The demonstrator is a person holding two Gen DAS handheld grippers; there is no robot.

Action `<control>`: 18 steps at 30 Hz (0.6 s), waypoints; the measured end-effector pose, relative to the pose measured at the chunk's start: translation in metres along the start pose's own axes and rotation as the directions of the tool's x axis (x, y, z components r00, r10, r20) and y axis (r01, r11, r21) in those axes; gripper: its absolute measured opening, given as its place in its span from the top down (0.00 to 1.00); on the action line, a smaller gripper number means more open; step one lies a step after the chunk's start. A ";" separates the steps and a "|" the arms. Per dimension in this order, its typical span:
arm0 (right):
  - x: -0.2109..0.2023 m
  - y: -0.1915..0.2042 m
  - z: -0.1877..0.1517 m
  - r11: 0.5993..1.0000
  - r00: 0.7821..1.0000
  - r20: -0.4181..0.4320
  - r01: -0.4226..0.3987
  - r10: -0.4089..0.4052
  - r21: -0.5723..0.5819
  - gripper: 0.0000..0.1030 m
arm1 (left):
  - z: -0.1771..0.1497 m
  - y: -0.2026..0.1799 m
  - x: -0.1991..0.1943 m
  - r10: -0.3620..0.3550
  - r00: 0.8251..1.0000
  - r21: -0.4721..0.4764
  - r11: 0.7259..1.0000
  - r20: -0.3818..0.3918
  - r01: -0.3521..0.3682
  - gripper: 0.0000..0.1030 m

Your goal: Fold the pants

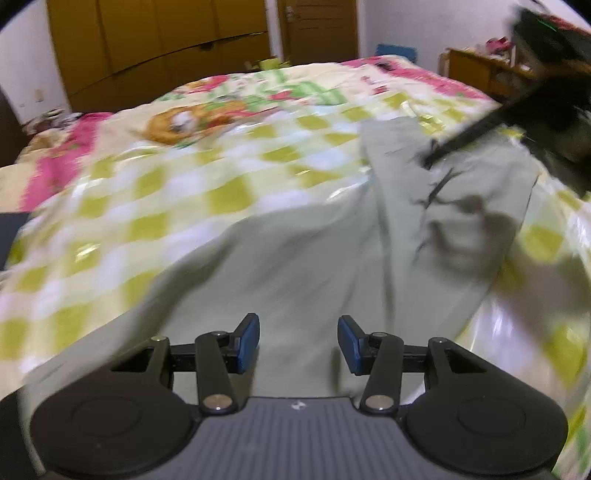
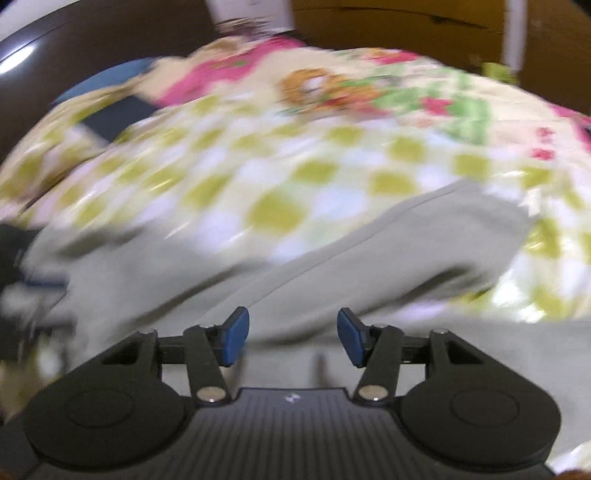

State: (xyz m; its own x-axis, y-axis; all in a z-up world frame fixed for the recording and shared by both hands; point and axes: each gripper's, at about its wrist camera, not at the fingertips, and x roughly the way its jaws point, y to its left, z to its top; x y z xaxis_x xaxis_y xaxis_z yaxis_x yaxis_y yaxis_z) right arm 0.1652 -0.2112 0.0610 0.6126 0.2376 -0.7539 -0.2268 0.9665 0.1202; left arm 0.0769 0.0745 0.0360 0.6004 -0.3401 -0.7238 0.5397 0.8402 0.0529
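Pale grey-green pants [image 1: 317, 258] lie spread on a bed with a green-checked, floral quilt [image 1: 177, 192]. My left gripper [image 1: 298, 341] is open and empty, just above the pants' near part. The other gripper [image 1: 546, 110] shows blurred at the upper right of the left wrist view, over the far part of the pants. In the right wrist view the pants [image 2: 332, 258] stretch from left to right, one end at the upper right. My right gripper [image 2: 293, 338] is open and empty above them. Both views are motion-blurred.
Yellow-brown wardrobes [image 1: 159, 48] and a door [image 1: 317, 29] stand behind the bed. A wooden bedside cabinet [image 1: 476, 70] with clutter is at the far right. A dark blue item [image 2: 118, 114] lies at the bed's far left edge in the right wrist view.
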 end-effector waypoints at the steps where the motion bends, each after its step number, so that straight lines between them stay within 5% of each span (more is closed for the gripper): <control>1: 0.008 -0.012 0.012 0.999 1.000 0.007 0.007 -0.007 0.043 0.44 | 0.007 -0.009 0.010 -0.021 1.000 0.004 1.000 0.011 0.021 0.41; 7: 0.095 -0.079 0.073 0.936 0.990 -0.014 0.136 -0.139 0.326 0.35 | 0.034 -0.045 0.062 -0.038 0.999 0.004 0.999 0.039 0.038 0.41; 12: 0.148 -0.099 0.070 0.888 0.975 -0.060 0.218 -0.212 0.406 0.36 | 0.035 -0.060 0.077 0.009 1.000 0.043 0.999 0.027 -0.010 0.36; 15: 0.140 -0.109 0.067 0.896 0.982 -0.031 0.181 -0.184 0.406 0.59 | 0.035 -0.061 0.074 0.014 1.000 0.050 0.999 0.021 -0.015 0.37; 16: 0.132 -0.115 0.066 0.891 0.988 -0.023 0.148 -0.153 0.429 0.84 | 0.036 -0.060 0.073 0.014 1.000 0.048 0.999 0.018 -0.015 0.38; 17: 0.121 -0.122 0.064 0.884 0.993 -0.004 0.107 -0.118 0.456 0.98 | 0.036 -0.059 0.071 0.015 1.000 0.045 0.999 0.016 -0.016 0.39; 18: 0.107 -0.125 0.062 0.880 0.994 0.018 0.085 -0.105 0.466 0.98 | 0.037 -0.058 0.071 0.015 1.000 0.044 0.999 0.013 -0.016 0.40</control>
State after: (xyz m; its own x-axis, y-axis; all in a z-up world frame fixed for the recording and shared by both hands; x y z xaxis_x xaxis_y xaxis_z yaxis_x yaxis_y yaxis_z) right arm 0.3058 -0.3005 0.0054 0.6464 0.1363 -0.7507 0.2054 0.9165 0.3433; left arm 0.1103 -0.0137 0.0076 0.6163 -0.3329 -0.7137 0.5558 0.8259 0.0947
